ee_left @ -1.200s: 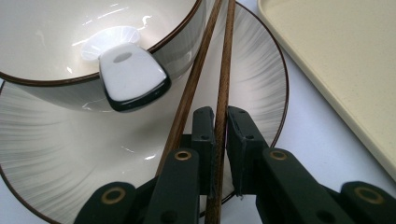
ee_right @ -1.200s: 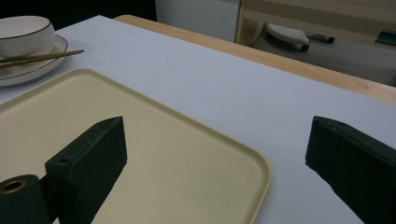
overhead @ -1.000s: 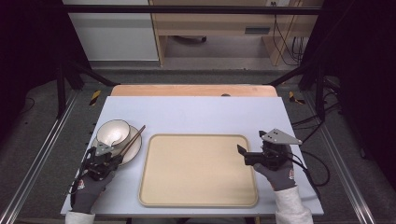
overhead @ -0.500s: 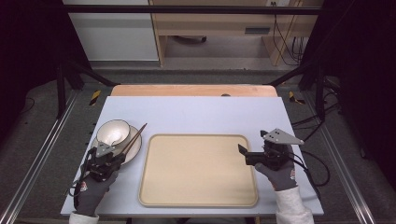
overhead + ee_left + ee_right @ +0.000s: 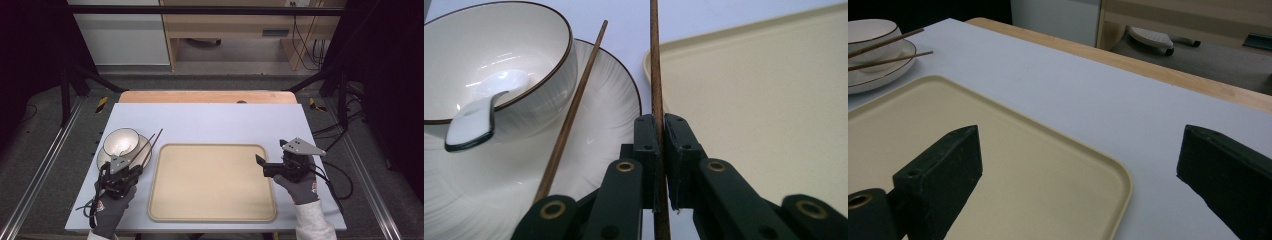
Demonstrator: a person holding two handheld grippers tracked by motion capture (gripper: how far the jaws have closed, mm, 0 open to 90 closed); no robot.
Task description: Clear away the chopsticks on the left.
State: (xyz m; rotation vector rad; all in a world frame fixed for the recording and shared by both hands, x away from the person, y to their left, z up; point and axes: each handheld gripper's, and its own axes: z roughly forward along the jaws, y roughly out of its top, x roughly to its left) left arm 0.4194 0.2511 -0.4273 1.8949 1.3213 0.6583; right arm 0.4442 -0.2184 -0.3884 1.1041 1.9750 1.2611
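The left gripper (image 5: 131, 172) sits at the near left of the pale blue-grey tabletop (image 5: 220, 120), carried by a grey-gloved left hand (image 5: 111, 207) whose forearm enters from the bottom edge. The gripper points forward and slightly right, toward the round white plate with a dark rim (image 5: 103, 158). Its jaws are closed tight on one thin brown wooden chopstick (image 5: 656, 90) (in the left gripper view the stick passes straight up between the two black jaws). The held chopstick runs past the plate's right edge, beside the corner of the rectangular beige plastic tray (image 5: 212, 182).

The second brown wooden chopstick (image 5: 574, 107) lies free, slanting across the plate and leaning against the white ceramic bowl with a dark rim (image 5: 121, 141). A white ceramic spoon (image 5: 471, 120) rests inside the bowl.

The right gripper (image 5: 261, 165) is at the tray's right edge, held level by the grey-gloved right hand (image 5: 299, 182) and pointing left across the tray. Its jaws stand wide apart and hold nothing; in the right gripper view they straddle the tray's corner.
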